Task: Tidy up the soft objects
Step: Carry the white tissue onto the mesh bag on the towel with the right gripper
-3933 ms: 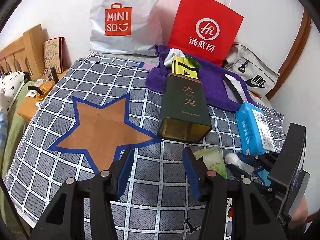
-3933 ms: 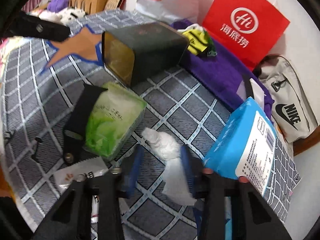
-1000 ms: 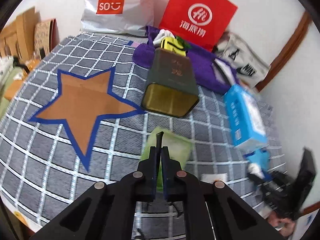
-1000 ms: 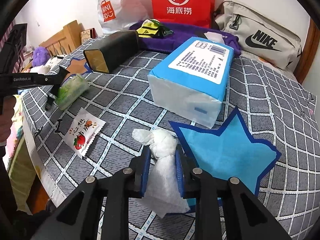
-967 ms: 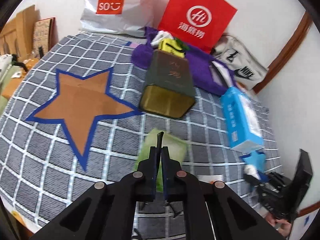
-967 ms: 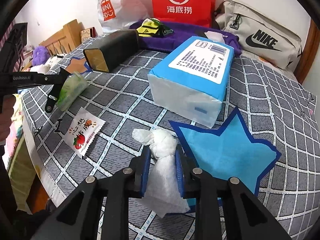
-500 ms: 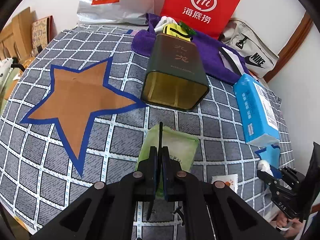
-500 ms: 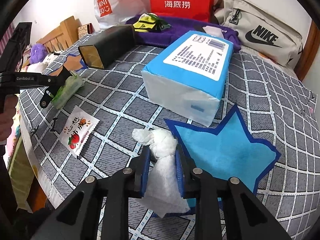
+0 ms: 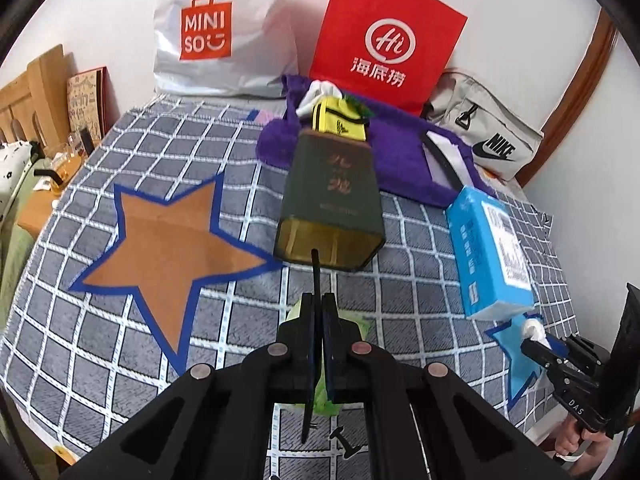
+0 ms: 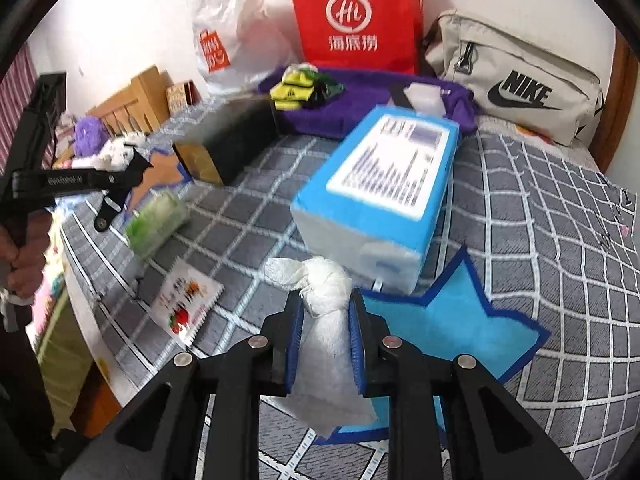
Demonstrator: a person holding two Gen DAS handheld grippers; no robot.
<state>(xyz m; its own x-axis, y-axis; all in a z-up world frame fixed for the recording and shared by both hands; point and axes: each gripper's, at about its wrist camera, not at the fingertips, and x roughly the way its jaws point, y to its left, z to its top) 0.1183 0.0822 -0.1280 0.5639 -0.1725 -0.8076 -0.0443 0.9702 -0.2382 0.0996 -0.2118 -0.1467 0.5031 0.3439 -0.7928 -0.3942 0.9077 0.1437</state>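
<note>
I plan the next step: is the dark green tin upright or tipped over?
Tipped over: the dark green tin lies on its side on the checked blanket, open end facing the camera.

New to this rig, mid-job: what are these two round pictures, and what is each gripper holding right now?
No robot here: a person holds a two-finger gripper in each hand, with a fisheye camera on each looking along its fingers. One picture is from the left gripper, the other from the right gripper. Both show a checked bed cover with an orange star and a blue star. On it lie a dark green box, a blue tissue pack and a snack sachet; shopping bags stand behind. The right gripper is shut on a crumpled white tissue. The left gripper is shut on a thin black strap above a green pack; whether the pack hangs from it I cannot tell.
</note>
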